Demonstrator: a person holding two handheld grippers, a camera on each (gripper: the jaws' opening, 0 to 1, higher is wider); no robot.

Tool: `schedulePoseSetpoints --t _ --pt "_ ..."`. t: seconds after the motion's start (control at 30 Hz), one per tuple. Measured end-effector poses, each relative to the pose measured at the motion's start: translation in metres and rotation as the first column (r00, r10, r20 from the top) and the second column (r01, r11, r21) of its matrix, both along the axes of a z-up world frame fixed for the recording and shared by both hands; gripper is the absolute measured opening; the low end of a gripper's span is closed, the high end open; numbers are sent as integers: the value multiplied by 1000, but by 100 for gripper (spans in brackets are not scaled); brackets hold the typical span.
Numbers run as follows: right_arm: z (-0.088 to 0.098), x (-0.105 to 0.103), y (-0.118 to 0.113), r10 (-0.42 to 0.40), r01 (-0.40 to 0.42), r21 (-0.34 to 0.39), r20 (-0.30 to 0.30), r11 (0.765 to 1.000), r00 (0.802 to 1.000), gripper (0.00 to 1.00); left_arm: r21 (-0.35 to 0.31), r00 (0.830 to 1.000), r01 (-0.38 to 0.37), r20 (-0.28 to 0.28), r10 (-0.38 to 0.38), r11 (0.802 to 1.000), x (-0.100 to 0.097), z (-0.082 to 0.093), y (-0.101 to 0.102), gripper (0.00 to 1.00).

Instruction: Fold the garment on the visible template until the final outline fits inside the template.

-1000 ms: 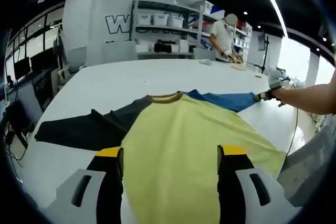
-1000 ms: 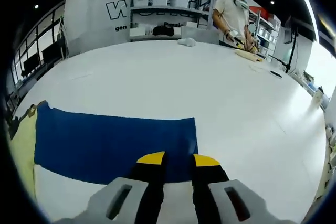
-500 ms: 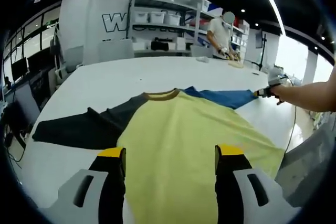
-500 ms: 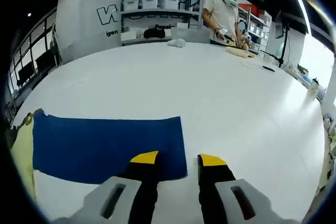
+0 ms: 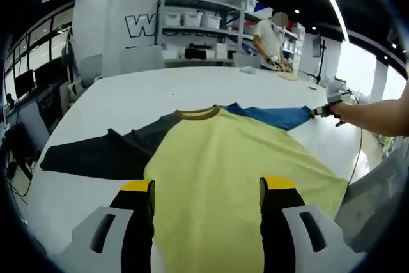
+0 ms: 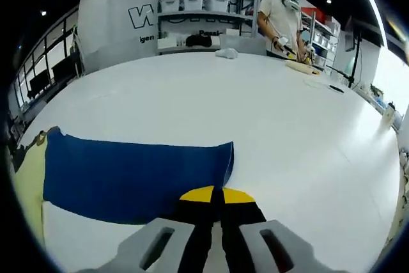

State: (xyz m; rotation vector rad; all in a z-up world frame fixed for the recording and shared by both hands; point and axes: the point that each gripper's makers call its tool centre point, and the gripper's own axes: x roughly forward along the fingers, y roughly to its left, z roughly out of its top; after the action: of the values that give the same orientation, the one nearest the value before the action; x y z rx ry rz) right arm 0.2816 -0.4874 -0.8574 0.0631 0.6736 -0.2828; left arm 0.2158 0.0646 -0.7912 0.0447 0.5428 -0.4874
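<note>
Your right tongs (image 6: 214, 191) pinch the blue sleeve (image 6: 128, 171) cuff on the white desk (image 6: 268, 107); your left tongs (image 5: 208, 187) gape wide over the yellow shirt (image 5: 217, 158).

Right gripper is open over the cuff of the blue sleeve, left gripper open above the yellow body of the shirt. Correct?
Not quite. The right gripper is shut, not open: the right gripper view shows its yellow tips pressed together at the cuff edge of the blue sleeve. The rest holds: the left gripper view shows the left gripper open above the yellow body of the shirt.
</note>
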Motion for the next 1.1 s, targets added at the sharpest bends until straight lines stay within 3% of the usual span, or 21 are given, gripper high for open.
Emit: schedulePoseSetpoints --t 0.1,0.2,0.37,0.5,0.73,0.9,1.1 --pt "9 3 -6 -24 25 -26 46 999 999 0 4 1000 2 -3 -2 1000 0 -1 0 62" --pt "18 1 -11 -22 25 -82 44 996 999 0 3 1000 3 -4 -3 1000 -1 -1 0 62" --pt "22 4 -9 -19 22 -73 49 997 999 0 -2 1000 10 5 -10 1000 0 3 -2 62" --pt "40 11 -2 4 4 -91 80 996 997 0 -6 1000 8 8 -8 1000 0 5 -1 62" --pt "90 17 35 73 -52 -138 146 989 987 0 7 1000 13 9 -13 1000 -3 8 -1 62" --pt "114 21 56 115 -87 -156 181 984 977 0 7 1000 18 13 -18 1000 -6 10 -1 62" --pt "151 30 101 206 -162 -193 233 968 951 0 5 1000 12 27 -13 1000 -8 17 3 62"
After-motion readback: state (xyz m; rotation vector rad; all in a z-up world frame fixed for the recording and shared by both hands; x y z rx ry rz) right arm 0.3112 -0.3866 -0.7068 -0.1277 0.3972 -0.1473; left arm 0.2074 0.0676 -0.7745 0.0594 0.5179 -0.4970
